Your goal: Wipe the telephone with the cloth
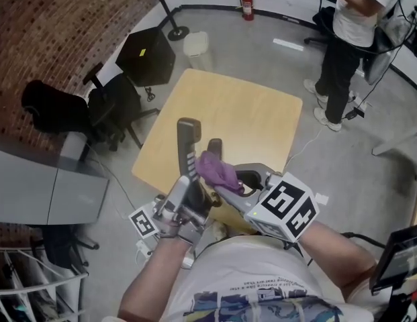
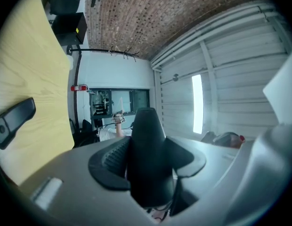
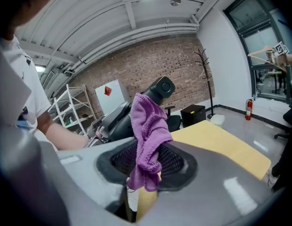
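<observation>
My left gripper [image 1: 189, 183] is shut on a dark grey telephone handset [image 1: 187, 143] and holds it upright over the near edge of the wooden table [image 1: 242, 109]. In the left gripper view the handset [image 2: 148, 149] fills the gap between the jaws of the left gripper [image 2: 148, 175]. My right gripper [image 1: 227, 180] is shut on a purple cloth [image 1: 218, 170], which lies against the handset's right side. In the right gripper view the cloth [image 3: 148, 131] hangs bunched from the right gripper [image 3: 146, 168], in front of the handset's upper end [image 3: 157, 89].
A person [image 1: 349, 39] stands on the floor beyond the table's far right corner. Black chairs [image 1: 114, 106], a black box [image 1: 146, 56] and a white bin [image 1: 197, 49] stand left of and behind the table. A grey cabinet [image 1: 47, 186] is at the left.
</observation>
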A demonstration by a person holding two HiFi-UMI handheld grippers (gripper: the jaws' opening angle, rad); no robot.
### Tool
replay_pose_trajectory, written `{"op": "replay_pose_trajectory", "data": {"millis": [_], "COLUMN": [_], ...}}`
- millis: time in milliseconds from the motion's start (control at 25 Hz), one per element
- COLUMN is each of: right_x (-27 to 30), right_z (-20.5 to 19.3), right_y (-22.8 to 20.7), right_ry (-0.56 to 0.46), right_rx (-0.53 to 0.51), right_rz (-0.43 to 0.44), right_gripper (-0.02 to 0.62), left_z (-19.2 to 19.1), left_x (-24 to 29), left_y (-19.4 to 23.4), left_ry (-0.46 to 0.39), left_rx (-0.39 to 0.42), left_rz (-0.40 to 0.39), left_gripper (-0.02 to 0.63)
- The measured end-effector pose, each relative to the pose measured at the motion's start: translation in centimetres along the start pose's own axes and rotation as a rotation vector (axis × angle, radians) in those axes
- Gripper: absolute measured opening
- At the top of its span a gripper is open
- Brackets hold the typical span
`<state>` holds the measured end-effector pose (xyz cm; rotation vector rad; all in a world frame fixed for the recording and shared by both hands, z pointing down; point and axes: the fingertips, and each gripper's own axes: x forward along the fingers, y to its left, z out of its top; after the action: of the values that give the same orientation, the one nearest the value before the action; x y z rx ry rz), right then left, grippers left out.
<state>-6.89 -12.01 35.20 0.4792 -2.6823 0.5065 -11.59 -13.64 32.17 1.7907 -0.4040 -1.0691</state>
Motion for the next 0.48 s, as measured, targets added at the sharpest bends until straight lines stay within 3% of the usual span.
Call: {"op": "replay_pose_trajectory", "data": {"millis": [480], "right_x": [0.0], "right_z": [-4.0], "right_y": [3.0], "right_ry": [0.031], "right_rx": [-0.007], "right_rz": [0.012], "right_gripper": [0.112], "left_z": [0.1], "left_x": [-0.4], "left_y": [1.2], "left_ry": [0.027], "left_rx": [0.007], "left_rz": [0.01], "left_gripper": [0.25]}}
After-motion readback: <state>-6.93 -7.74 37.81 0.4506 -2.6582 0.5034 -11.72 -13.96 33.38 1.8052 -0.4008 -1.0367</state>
